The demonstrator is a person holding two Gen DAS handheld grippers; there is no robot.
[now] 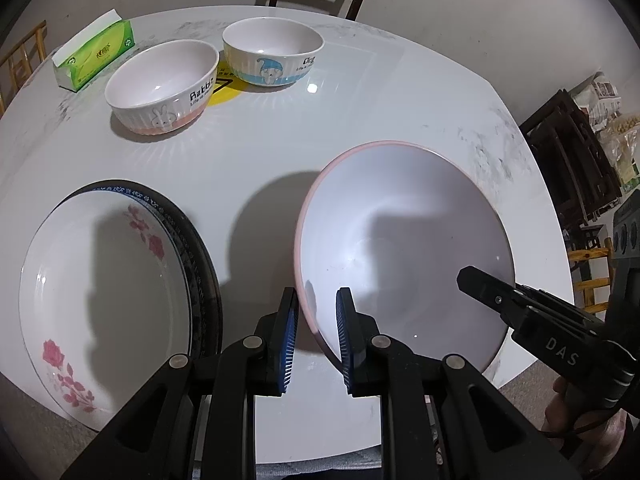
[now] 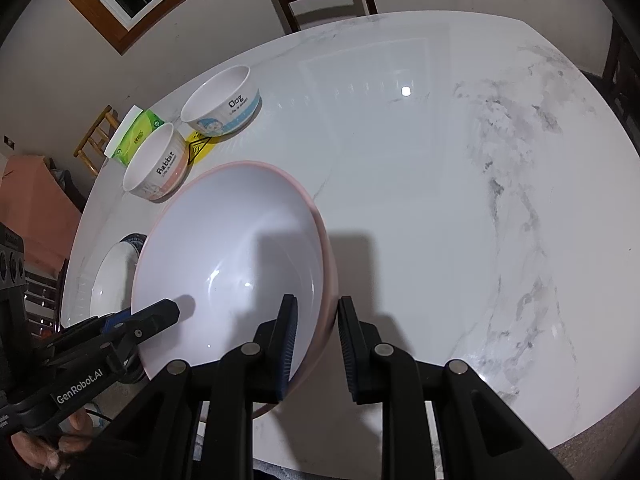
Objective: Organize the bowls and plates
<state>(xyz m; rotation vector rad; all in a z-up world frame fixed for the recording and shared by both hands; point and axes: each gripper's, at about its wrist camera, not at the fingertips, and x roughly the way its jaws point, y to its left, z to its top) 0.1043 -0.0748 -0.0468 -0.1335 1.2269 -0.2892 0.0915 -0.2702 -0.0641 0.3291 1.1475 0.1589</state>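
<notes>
bowls: rabbit bowl (image 1: 162, 88), dog bowl (image 1: 273, 52), tissue box (image 1: 96, 55) behind pink bowl (image 1: 404, 248).

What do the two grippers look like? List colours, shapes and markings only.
Both are black, angular linkage frames with round silver pivot pins. The left gripper has flat fingers faced with ribbed blue pads, and white "GenRobot.AI" lettering on its body. The right gripper has matching blue-padded fingers and white "DAS" lettering. A bare hand grips the left one's handle; no sleeve shows.
</notes>
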